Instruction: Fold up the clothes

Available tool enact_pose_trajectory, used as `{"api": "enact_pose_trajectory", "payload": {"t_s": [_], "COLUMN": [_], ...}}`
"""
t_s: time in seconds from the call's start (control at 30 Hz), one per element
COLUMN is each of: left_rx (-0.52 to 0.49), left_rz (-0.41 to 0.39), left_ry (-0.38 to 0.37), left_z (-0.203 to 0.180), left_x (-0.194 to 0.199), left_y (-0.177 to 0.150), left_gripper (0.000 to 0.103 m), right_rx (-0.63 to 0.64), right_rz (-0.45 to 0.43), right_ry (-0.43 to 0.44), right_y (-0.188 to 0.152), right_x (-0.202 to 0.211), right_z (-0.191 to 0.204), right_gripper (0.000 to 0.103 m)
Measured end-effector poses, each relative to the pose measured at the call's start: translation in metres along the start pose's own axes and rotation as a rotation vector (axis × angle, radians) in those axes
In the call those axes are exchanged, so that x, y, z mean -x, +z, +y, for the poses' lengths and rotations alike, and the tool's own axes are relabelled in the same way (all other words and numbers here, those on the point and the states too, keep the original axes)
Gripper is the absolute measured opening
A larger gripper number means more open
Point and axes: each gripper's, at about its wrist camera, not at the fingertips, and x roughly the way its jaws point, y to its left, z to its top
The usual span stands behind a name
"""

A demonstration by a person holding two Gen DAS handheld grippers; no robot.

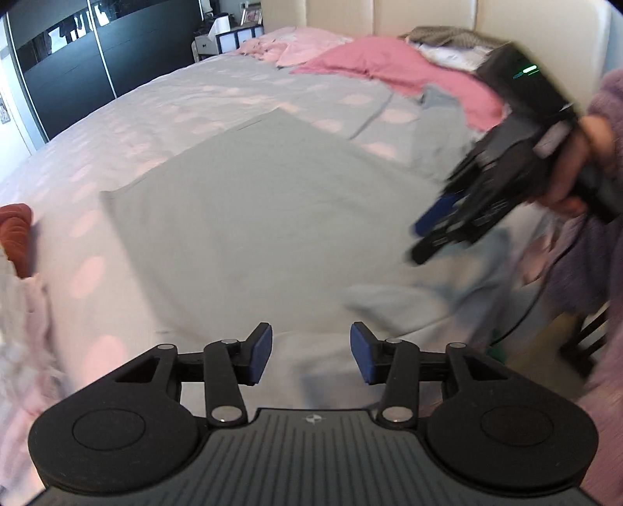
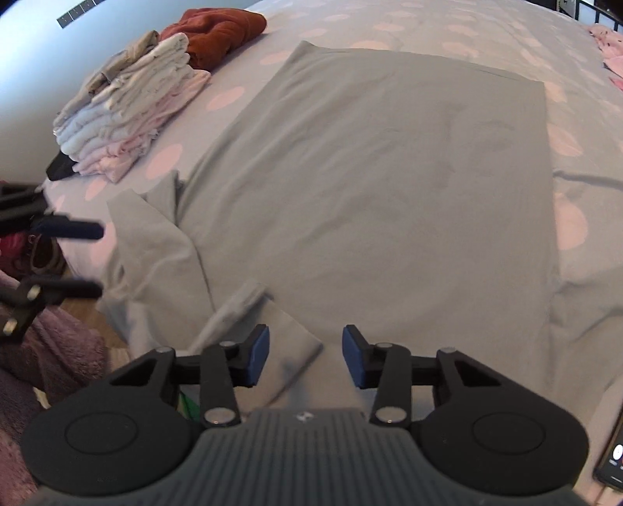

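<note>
So you've got the grey shirt [image 2: 373, 187] spread flat in the middle of the bed [image 2: 428, 35], and everything else sits around it. Its body is smooth; one sleeve [image 2: 155, 249] is bunched at the near left corner of the shirt in the right wrist view, hanging toward the bed's edge, and a small folded flap [image 2: 272, 334] of the same grey fabric lies at the shirt's near edge.

Your right gripper [image 2: 305, 356] hovers just above that near edge with its blue pads apart. The flap sits below the gap, but the pads aren't pressing on anything. Your left gripper [image 1: 311, 354] is also parted with nothing between the fingers, pointing down at the bedsheet just short of the shirt's near edge. From the left wrist view you can see your right hand [image 1: 572, 167] in a fuzzy purple sleeve [image 1: 607, 109], off to the right of the shirt, blurred.

To the left of the shirt, in the right wrist view, there's a stack of folded clothes [image 2: 128, 113] in pale pinks and whites, with a rust-coloured garment [image 2: 218, 31] just behind it. Past the shirt's far side, in the left wrist view, a pink garment [image 1: 397, 70] and a light blue garment [image 1: 440, 128] lie crumpled near the headboard [image 1: 389, 15].
</note>
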Motion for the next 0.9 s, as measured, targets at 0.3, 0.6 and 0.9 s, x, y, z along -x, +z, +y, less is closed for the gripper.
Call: {"api": "enact_pose_trajectory", "payload": {"t_s": [0.3, 0.6, 0.9], "left_rx": [-0.079, -0.101, 0.044], "left_rz": [0.054, 0.120, -0.047], "left_ry": [-0.031, -0.109, 0.012], "left_z": [0.066, 0.079, 0.094], "left_x": [-0.037, -0.064, -0.028], "left_y": [-0.017, -0.033, -0.019], "left_gripper": [0.043, 0.009, 0.000], "right_rx": [-0.162, -0.256, -0.146], "right_rz": [0.108, 0.089, -0.209], "right_ry": [0.123, 0.176, 0.112], "right_y": [0.031, 0.037, 0.105], "right_x": [-0.040, -0.026, 0.075], "right_z": [0.020, 0.008, 0.000], "right_gripper": [0.046, 0.006, 0.006]}}
